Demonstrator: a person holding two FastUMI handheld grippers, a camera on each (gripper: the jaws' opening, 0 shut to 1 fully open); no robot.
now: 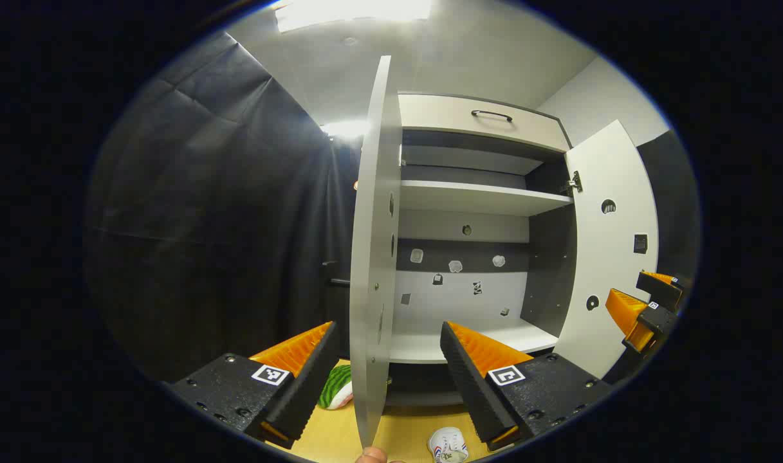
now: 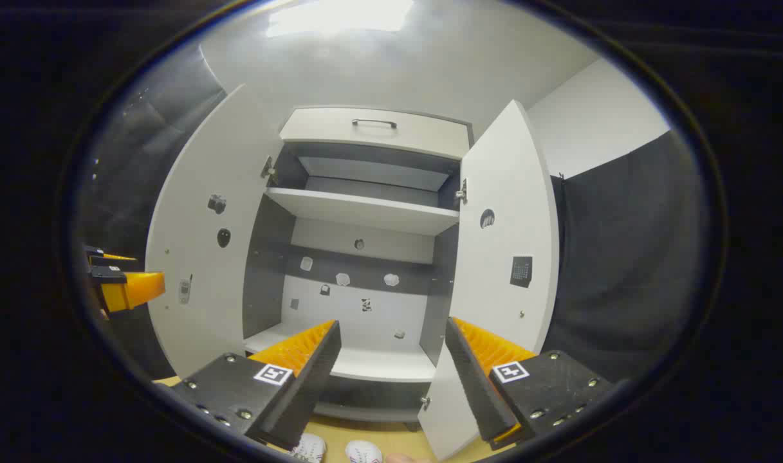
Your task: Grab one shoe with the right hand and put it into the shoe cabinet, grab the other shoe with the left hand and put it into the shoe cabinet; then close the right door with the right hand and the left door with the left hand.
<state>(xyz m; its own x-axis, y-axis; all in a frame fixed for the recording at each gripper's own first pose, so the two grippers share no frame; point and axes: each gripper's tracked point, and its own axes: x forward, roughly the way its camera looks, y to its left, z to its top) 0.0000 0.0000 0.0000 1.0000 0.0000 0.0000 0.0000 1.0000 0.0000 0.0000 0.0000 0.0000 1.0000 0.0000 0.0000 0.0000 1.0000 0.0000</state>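
Holding both tongs, left tongs (image 1: 388, 360) and right tongs (image 2: 391, 360), wide before two open doors (image 2: 204, 244) (image 2: 504, 257), two shoes (image 2: 311, 448) (image 2: 363, 452) lying below.

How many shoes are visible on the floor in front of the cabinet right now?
2: in the right gripper view, a left shoe and a right shoe lie side by side on the floor below the open cabinet, both cut off by the edge. Others may be hidden.

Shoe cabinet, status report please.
Left gripper open, right gripper open, both empty. Shoe cabinet doors open, shelves bare. Shoes on floor in front.
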